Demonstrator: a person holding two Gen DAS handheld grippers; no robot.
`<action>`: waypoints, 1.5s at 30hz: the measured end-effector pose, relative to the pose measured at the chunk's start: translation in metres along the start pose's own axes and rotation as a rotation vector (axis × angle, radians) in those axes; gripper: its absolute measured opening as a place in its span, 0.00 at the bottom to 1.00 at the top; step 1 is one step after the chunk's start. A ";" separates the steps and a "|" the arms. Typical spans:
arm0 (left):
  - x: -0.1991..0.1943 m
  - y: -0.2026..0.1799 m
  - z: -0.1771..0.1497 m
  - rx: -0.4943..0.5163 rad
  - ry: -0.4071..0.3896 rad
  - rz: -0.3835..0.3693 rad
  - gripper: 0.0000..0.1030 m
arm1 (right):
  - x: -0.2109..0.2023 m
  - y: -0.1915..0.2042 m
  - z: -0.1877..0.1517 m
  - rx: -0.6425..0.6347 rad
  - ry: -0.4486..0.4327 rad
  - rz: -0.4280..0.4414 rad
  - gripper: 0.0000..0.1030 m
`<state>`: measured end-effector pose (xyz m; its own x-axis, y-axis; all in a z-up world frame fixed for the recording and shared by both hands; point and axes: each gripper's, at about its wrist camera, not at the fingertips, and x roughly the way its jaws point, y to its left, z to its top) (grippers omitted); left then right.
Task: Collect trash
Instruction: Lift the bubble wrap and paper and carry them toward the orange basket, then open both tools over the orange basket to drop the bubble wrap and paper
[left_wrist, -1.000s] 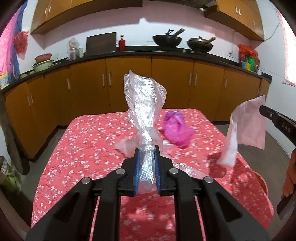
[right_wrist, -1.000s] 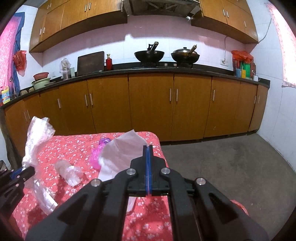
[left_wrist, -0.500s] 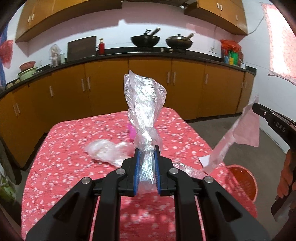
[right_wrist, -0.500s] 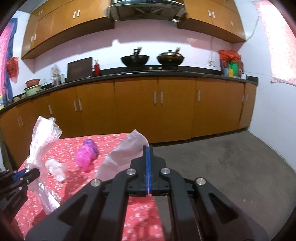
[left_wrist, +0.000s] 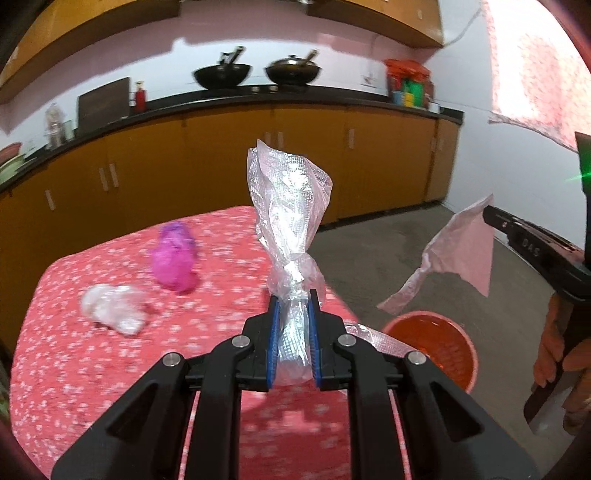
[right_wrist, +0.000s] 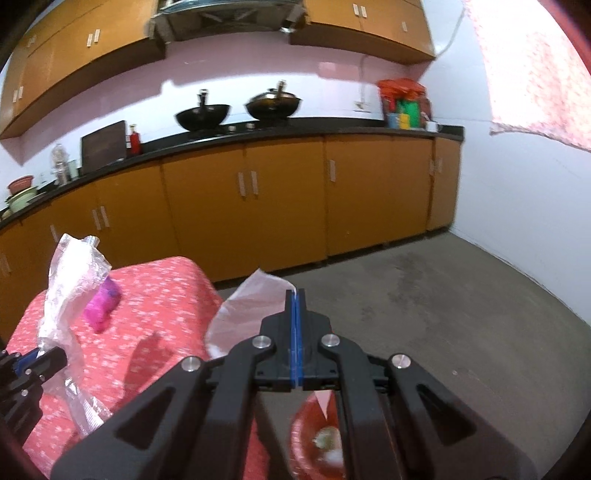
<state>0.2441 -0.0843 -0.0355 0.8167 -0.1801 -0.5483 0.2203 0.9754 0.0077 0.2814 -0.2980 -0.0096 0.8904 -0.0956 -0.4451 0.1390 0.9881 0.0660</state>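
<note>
The red basket (right_wrist: 314, 435) is half covered by the right hand-held gripper (right_wrist: 295, 295) in the right wrist view, and its blurred contents cannot be identified. The person's hand (left_wrist: 557, 350) is cut off by the left wrist view's edge. Small items on the far kitchen counter (right_wrist: 258, 134) are smeared.

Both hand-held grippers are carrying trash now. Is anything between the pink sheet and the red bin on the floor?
Nothing visible. The right hand-held gripper holds the pink sheet in open air above the red bin, which sits on the bare floor beside the table; only air lies between them.
</note>
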 end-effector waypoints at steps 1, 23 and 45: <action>0.003 -0.007 0.000 0.006 0.005 -0.011 0.14 | 0.002 -0.010 -0.003 0.008 0.007 -0.016 0.02; 0.087 -0.170 -0.035 0.134 0.198 -0.146 0.14 | 0.056 -0.143 -0.098 0.114 0.205 -0.162 0.02; 0.159 -0.229 -0.070 0.208 0.332 -0.072 0.14 | 0.112 -0.174 -0.142 0.161 0.307 -0.113 0.02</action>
<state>0.2866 -0.3277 -0.1830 0.5860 -0.1634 -0.7937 0.4020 0.9090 0.1097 0.2952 -0.4636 -0.1979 0.6976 -0.1379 -0.7031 0.3170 0.9394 0.1304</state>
